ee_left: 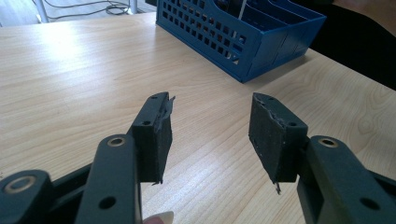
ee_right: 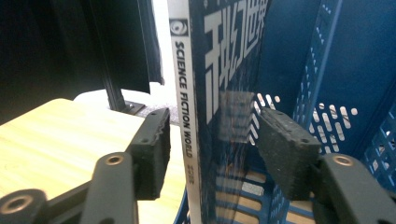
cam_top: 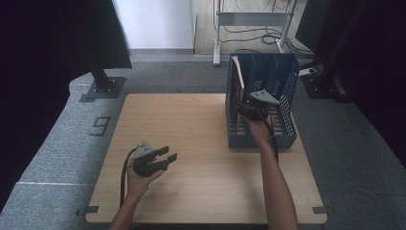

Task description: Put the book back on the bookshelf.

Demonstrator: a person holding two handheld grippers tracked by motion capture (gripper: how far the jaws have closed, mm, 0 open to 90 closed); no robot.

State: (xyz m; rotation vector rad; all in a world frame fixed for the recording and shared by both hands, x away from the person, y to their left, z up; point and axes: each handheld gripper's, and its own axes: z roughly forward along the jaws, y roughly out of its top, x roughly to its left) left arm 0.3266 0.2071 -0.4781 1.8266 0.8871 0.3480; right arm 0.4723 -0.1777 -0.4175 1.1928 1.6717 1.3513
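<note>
A magazine (ee_right: 224,56) with a white spine reading "Science Fiction World" stands upright in the left slot of a blue perforated file rack (ee_right: 341,56). In the high view the magazine (cam_top: 238,79) leans at the rack's (cam_top: 261,141) left side, at the table's back right. My right gripper (ee_right: 212,140) straddles the magazine's lower spine edge; a gap shows between each pad and the magazine, so it is open. From above, the right gripper (cam_top: 245,110) reaches into the rack. My left gripper (cam_top: 168,153) hovers open over the table's front left, and the left gripper (ee_left: 210,133) has nothing between its pads.
The wooden table (cam_top: 191,124) has bare surface left of and in front of the rack (ee_left: 243,42). A black stand base (cam_top: 103,86) sits on the grey carpet at the back left. A white frame with cables (cam_top: 253,24) stands behind the rack.
</note>
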